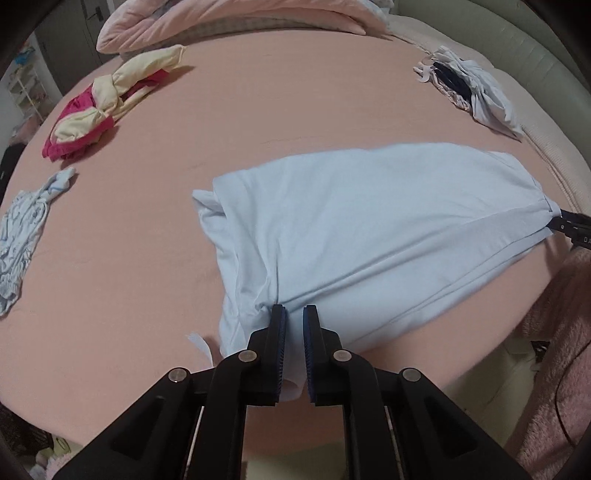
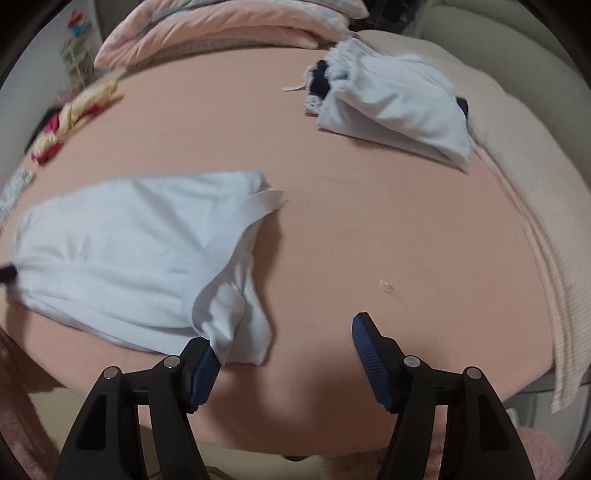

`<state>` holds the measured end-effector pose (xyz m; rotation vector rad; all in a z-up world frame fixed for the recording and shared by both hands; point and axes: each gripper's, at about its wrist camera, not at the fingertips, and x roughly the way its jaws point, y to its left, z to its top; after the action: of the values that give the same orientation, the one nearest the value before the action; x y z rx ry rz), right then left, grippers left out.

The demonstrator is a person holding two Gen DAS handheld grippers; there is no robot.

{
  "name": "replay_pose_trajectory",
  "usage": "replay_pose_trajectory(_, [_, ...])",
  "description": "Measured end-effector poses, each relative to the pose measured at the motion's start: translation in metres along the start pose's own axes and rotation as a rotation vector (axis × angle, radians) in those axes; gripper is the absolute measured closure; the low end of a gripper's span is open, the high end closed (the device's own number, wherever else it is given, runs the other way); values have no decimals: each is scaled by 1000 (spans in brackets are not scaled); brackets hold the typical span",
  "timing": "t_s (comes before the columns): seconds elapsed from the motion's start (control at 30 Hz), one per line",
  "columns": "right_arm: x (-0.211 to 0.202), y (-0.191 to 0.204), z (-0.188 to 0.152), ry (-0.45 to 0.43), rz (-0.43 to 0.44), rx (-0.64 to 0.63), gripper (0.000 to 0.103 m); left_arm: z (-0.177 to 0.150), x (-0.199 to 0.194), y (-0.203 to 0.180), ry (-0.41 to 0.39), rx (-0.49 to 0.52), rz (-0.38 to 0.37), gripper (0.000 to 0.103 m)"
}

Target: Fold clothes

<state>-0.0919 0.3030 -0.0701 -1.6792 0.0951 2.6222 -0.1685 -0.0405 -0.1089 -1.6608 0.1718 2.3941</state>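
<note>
A pale blue garment (image 1: 369,229) lies partly folded on the pink bed; it also shows in the right wrist view (image 2: 122,254). My left gripper (image 1: 294,314) is shut on its near edge, with cloth pinched between the blue pads. My right gripper (image 2: 282,332) is open; a corner of the garment drapes over its left finger (image 2: 205,360), and nothing sits between the fingers. In the left wrist view the right gripper (image 1: 570,225) shows at the garment's right corner.
A pink and cream clothes heap (image 1: 99,110) and a patterned blue garment (image 1: 22,236) lie at the left. A white and navy pile (image 2: 391,99) lies at the far right. A pink duvet (image 1: 240,22) lies at the back. The bed edge (image 1: 554,173) runs along the right.
</note>
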Motion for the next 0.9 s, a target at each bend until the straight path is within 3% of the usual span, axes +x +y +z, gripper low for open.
replay_pose_trajectory(0.1, [-11, -20, -5, -9, 261, 107, 36, 5, -18, 0, -80, 0, -88, 95])
replay_pose_trajectory(0.17, [-20, -33, -9, -24, 509, 201, 36, 12, -24, -1, -103, -8, -127, 95])
replay_pose_trajectory(0.23, [-35, -36, -7, -101, 611, 231, 35, 12, -22, -2, -89, -4, -125, 95])
replay_pose_trajectory(0.27, [-39, -33, -3, -140, 577, 214, 35, 13, -21, -2, -82, -2, -124, 95])
replay_pose_trajectory(0.33, [-35, -21, 9, -187, 398, 150, 35, 13, -18, -3, -68, 2, -123, 95])
replay_pose_trajectory(0.47, [18, 18, 18, -15, 58, -50, 35, 13, -14, -4, -41, 10, -119, 95])
replay_pose_trajectory(0.53, [30, 18, 12, 29, -19, -70, 35, 13, -11, -5, -27, 14, -117, 95])
replay_pose_trajectory(0.67, [7, -11, 16, -74, 30, 88, 35, 13, -7, -6, 0, 22, -114, 95])
replay_pose_trajectory(0.73, [-5, -18, 24, -160, 102, 144, 35, 16, -2, -11, -3, 22, -117, 95])
replay_pose_trajectory(0.8, [-10, -13, 31, -221, 112, 144, 33, 21, 3, -20, -20, 20, -124, 95])
replay_pose_trajectory(0.9, [7, 6, 43, -200, 89, 86, 33, 29, 12, -34, -45, 16, -134, 95])
